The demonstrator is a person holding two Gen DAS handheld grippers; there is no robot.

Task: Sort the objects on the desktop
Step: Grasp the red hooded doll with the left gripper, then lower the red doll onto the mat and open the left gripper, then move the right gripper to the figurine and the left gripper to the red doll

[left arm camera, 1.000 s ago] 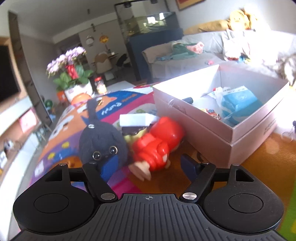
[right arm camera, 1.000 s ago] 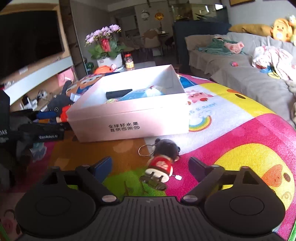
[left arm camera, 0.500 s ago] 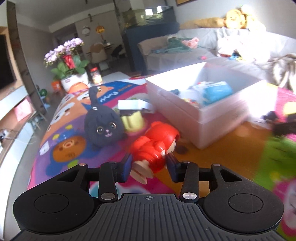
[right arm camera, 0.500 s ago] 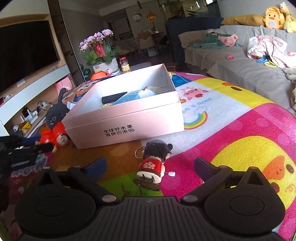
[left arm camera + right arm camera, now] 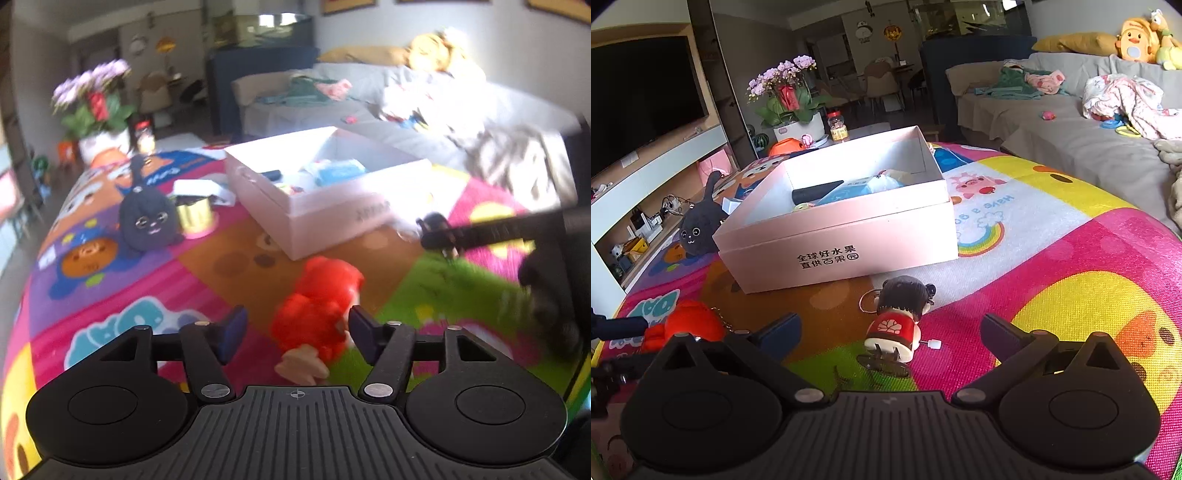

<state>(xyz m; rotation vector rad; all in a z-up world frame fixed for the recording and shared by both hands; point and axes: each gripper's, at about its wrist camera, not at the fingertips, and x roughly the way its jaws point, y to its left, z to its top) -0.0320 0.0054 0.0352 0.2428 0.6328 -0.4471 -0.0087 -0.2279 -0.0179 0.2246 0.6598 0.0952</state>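
My left gripper (image 5: 294, 328) stands open around a red plush doll (image 5: 317, 310); the doll touches the right finger and there is a gap at the left one. The doll also shows in the right wrist view (image 5: 685, 325). My right gripper (image 5: 890, 339) is open with a small wind-up doll (image 5: 899, 317), black hair and red shirt, standing between its fingers, untouched. The pink-white box (image 5: 834, 236) sits on the mat beyond it and holds a blue pack (image 5: 849, 188) and a black item. The box also shows in the left wrist view (image 5: 325, 210).
A black plush cat (image 5: 147, 221) and a yellow tape roll (image 5: 194, 216) lie left of the box. The colourful play mat (image 5: 1052, 258) covers the table. A flower pot (image 5: 790, 107) stands behind, a grey sofa (image 5: 1071, 140) to the right.
My left gripper has carried the red doll back and to the right, away from the black cat, and its jaws have widened. My right gripper has moved a little closer to the wind-up doll.
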